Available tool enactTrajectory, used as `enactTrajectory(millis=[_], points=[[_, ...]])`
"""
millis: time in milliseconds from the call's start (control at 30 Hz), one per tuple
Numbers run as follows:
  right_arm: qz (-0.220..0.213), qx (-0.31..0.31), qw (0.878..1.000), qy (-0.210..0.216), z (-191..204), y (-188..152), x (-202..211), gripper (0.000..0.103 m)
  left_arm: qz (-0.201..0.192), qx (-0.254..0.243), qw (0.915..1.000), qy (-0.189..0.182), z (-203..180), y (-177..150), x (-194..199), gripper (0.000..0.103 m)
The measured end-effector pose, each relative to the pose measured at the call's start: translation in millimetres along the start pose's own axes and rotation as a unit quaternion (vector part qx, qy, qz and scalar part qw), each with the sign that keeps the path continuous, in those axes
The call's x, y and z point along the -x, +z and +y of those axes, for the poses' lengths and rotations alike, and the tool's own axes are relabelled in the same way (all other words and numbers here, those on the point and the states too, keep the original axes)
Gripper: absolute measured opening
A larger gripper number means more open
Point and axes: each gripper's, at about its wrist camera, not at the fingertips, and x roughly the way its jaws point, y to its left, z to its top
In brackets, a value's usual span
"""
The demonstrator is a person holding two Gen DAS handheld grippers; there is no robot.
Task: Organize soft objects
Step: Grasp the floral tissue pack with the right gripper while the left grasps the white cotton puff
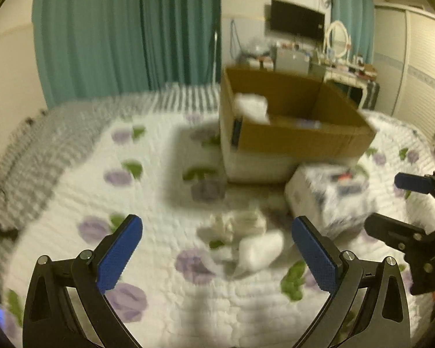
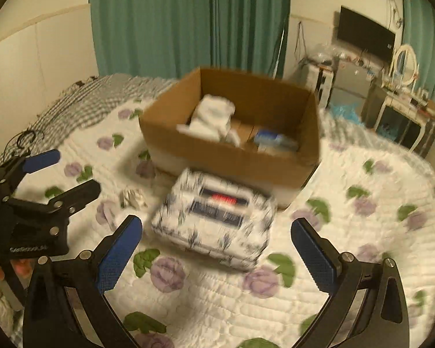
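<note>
Left gripper (image 1: 217, 249) open, white bundle (image 1: 246, 240) blurred

teal curtains (image 2: 188, 20) at back | wall TV (image 2: 365, 36) | oval mirror (image 2: 406, 59) on dresser (image 2: 403, 116)

Both views are smeared by motion blur. The print on the wrapped pack (image 2: 214, 220) cannot be read. The crumpled white items (image 1: 246, 237) at lower centre cannot be identified. The box's (image 2: 232, 159) blue-and-white contents are indistinct.
</note>
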Motion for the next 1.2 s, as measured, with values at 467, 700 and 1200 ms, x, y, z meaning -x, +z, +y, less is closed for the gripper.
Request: enactTrajectory(millis=[467,700,1200], points=[[0.067,0.066,0.993,-0.066,14.5,-19.2,-72.7,0.103,0.048,0.003,0.9988,-0.004,8.0,-26.0,-25.8,0.103],[0.046,0.040,0.994,-0.086,-1.0,-19.6,-63.1,0.075,0.047,-0.024,0.9985,-0.013,-6.5,-27.2,-24.6,0.103],[-0.006,0.025,0.998,-0.063,4.4,-29.6,-19.4,0.047,0.095,-0.022,0.9927,-0.072,-19.9,-32.0,-50.1,0.038]])
